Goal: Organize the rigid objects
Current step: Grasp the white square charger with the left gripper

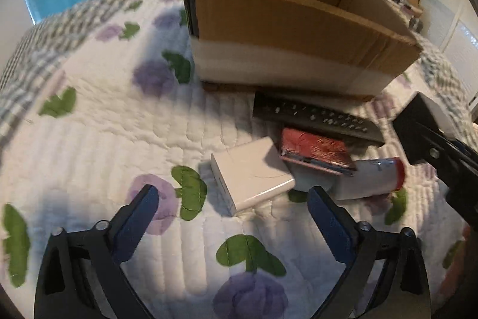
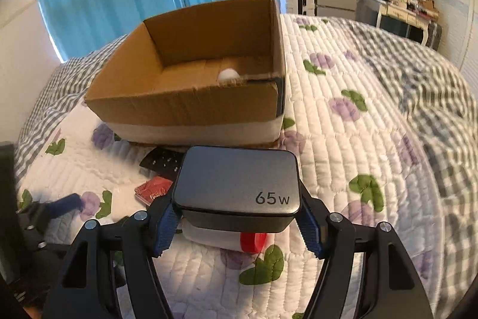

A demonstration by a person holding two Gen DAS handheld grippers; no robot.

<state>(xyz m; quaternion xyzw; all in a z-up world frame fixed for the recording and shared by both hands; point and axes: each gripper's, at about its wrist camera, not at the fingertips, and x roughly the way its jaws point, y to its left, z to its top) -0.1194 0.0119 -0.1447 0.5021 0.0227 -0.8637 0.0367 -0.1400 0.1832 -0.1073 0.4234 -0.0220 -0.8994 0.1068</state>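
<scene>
Two grippers over quilted floral bedding [image 1: 98, 124]: right gripper [image 2: 239, 217] pinches a smooth rounded grey charger block [image 2: 236, 184]; left gripper [image 1: 233, 217] spread above a glossy white box [image 1: 254, 172]

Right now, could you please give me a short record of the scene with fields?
surface: floral quilt
container: open cardboard box, a white round thing inside
right claw: closed on grey 65W charger
left claw: open, empty, above white box
still on quilt: black remote, red packet, white red-capped bottle
</scene>
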